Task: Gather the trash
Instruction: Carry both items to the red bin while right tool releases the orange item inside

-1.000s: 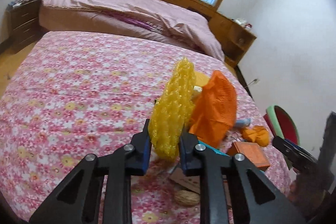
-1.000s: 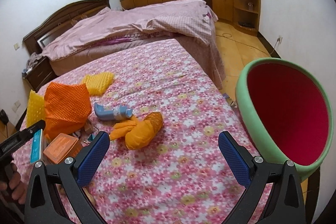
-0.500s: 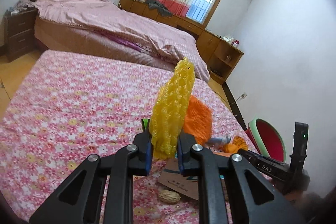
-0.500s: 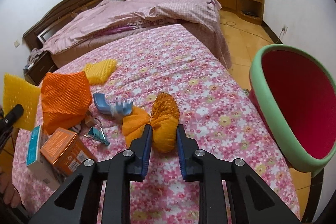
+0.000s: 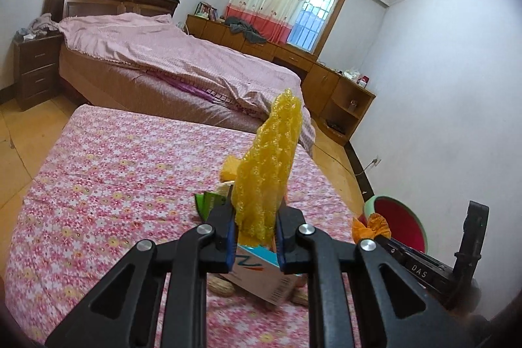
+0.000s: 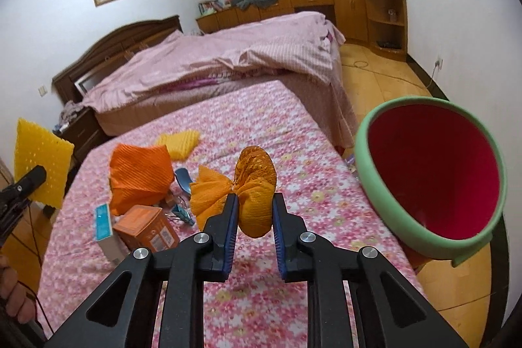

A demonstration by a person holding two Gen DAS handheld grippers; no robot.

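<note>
While L gripper (image 5: 254, 242) pinches yellow foam net (image 5: 267, 172) frame-centre | R gripper (image 6: 251, 234) clamps orange foam net (image 6: 256, 185) (lifted off bedspread (image 6: 228, 119)) | bin (image 6: 368, 158) right edge.

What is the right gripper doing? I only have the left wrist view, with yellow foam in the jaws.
Observer: The right gripper has just been closing, and its pads now pinch an orange net wad.
Operator: Is the bin clear?
Observer: The green bin sits past the right edge of the bed, tilted with its mouth towards the gripper. The red inside looks empty where it shows.
Operator: What's left to pick up?
Observer: On the bed's left side there's a big orange net, a second yellow foam piece behind it and an orange box in front.
</note>
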